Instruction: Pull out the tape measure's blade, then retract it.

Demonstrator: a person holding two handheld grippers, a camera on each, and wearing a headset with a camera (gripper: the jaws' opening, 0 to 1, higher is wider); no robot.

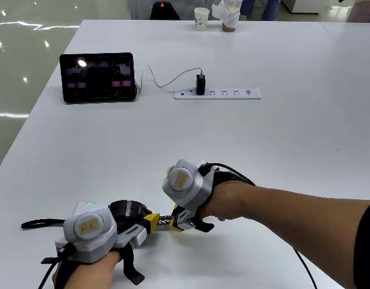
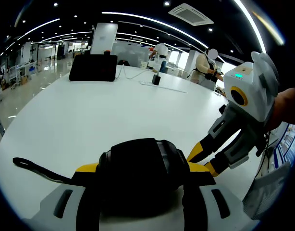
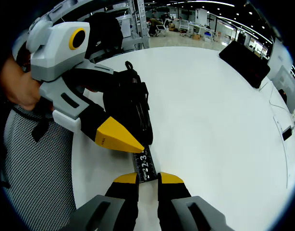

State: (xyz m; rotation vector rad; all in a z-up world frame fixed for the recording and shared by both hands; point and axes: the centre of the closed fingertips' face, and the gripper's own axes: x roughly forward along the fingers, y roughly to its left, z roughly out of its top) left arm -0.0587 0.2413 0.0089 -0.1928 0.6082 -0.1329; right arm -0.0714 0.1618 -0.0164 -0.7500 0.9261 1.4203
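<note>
A black tape measure (image 1: 126,210) lies low over the white table at the near left, and my left gripper (image 1: 141,225) is shut on its case. In the left gripper view the case (image 2: 138,168) sits between the yellow-tipped jaws. A short length of blade (image 3: 144,164) sticks out of the case (image 3: 130,108), with the numbers 2 and 3 showing. My right gripper (image 3: 147,180) is shut on the blade's end. In the head view the right gripper (image 1: 174,223) points left, tip to tip with the left one. The blade's hook is hidden between the jaws.
A dark tablet (image 1: 98,77) stands at the far left, cabled to a charger in a white power strip (image 1: 217,93). Paper cups (image 1: 201,18) stand at the far edge. A black wrist strap (image 1: 40,224) trails left from the case. The table's left edge (image 1: 28,120) is near.
</note>
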